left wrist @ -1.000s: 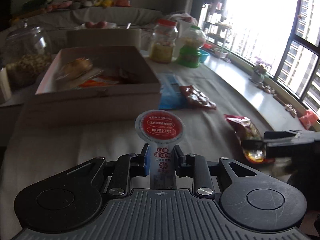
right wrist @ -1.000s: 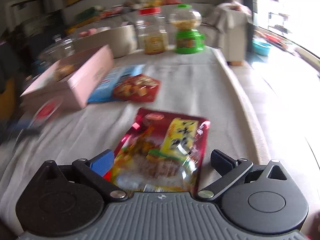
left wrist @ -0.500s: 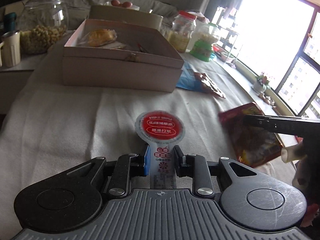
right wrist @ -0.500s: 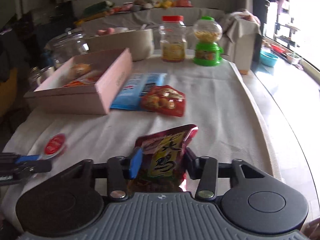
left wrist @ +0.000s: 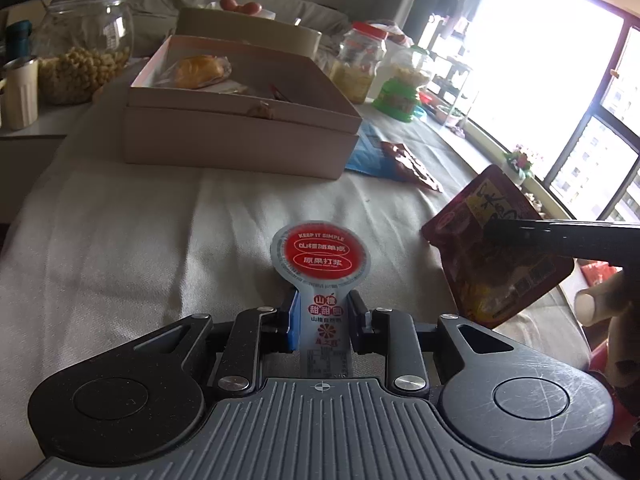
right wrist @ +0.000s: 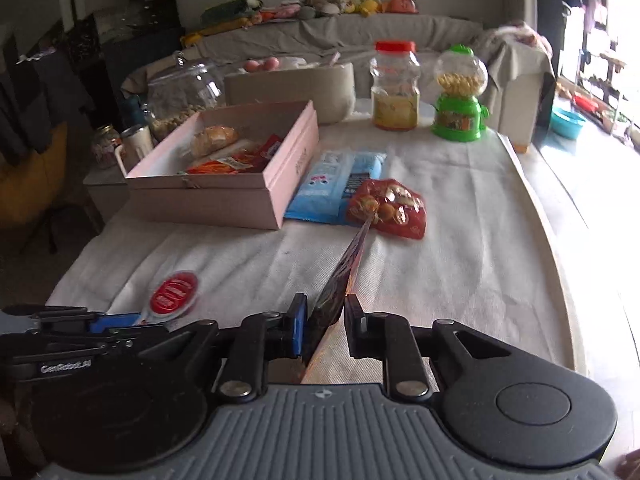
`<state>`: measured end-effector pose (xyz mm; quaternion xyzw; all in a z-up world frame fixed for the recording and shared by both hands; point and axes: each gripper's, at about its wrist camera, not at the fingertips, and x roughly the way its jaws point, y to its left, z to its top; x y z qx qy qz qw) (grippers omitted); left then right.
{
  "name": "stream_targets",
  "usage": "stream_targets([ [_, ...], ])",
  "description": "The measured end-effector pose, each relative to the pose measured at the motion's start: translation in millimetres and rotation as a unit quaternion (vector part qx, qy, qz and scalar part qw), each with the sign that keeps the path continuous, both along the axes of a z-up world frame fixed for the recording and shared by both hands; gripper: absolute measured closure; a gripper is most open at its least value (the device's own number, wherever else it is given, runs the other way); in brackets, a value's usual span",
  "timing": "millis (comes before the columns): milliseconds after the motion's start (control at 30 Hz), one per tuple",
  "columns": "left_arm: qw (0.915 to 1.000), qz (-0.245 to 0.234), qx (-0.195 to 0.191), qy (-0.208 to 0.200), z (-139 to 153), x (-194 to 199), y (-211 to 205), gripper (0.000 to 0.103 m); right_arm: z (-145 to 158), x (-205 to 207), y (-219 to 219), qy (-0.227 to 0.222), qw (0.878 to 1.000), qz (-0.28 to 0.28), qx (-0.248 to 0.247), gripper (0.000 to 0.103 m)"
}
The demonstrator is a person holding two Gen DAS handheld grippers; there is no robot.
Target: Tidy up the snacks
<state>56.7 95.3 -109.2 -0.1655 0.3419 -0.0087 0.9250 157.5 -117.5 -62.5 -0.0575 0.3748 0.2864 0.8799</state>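
My left gripper (left wrist: pixel 322 320) is shut on a white snack with a round red lid (left wrist: pixel 320 258), held above the white cloth; it also shows at the left of the right wrist view (right wrist: pixel 174 293). My right gripper (right wrist: pixel 325 322) is shut on a red foil snack pouch (right wrist: pixel 344 272), seen edge-on here and as a tilted red pouch in the left wrist view (left wrist: pixel 496 248). The pink open box (right wrist: pixel 224 196) holding a bun and packets stands ahead on the left. A blue packet (right wrist: pixel 332 186) and a red candy bag (right wrist: pixel 390 208) lie beside the box.
A red-lidded jar (right wrist: pixel 395 88) and a green candy dispenser (right wrist: pixel 459 100) stand at the table's far end. A glass jar of nuts (left wrist: pixel 82 64) and a mug (left wrist: pixel 20 92) sit left of the box. The table edge runs along the right, by the window.
My right gripper has lifted the red pouch higher and turned it edge-on. My left gripper, still holding the red-lidded snack, has shifted a little nearer the box.
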Motion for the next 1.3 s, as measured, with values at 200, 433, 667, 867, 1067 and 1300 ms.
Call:
stream_targets([
  [200, 1.0000, 0.000, -0.001, 0.000, -0.8, -1.2, -0.2, 0.075, -19.8, 16.5, -2.7, 0.022, 1.000, -0.015, -0.008, 0.075],
  [433, 1.0000, -0.001, 0.002, 0.001, -0.2, -1.4, -0.4, 0.075, -20.6, 17.3, -7.4, 0.047, 0.999, -0.015, 0.021, 0.078],
  [667, 1.0000, -0.002, 0.004, -0.001, 2.0, -3.1, -1.5, 0.075, -5.5, -2.4, -2.6, 0.054, 0.997, 0.023, 0.046, 0.083],
  [867, 0.9999, -0.009, 0.000, -0.013, 10.2, -16.8, -3.0, 0.075, 9.1, -17.4, 4.1, 0.051, 0.995, 0.055, 0.064, 0.083],
  [1067, 0.9968, -0.001, -0.019, -0.077, 53.8, -38.9, 12.8, 0.075, 45.7, -28.7, 9.2, 0.014, 0.993, 0.088, 0.078, 0.083],
  [1300, 0.9836, 0.038, 0.063, -0.165, 134.9, -4.5, 49.7, 0.075, 125.1, 10.5, 43.3, -0.055, 0.988, 0.107, 0.096, 0.083],
])
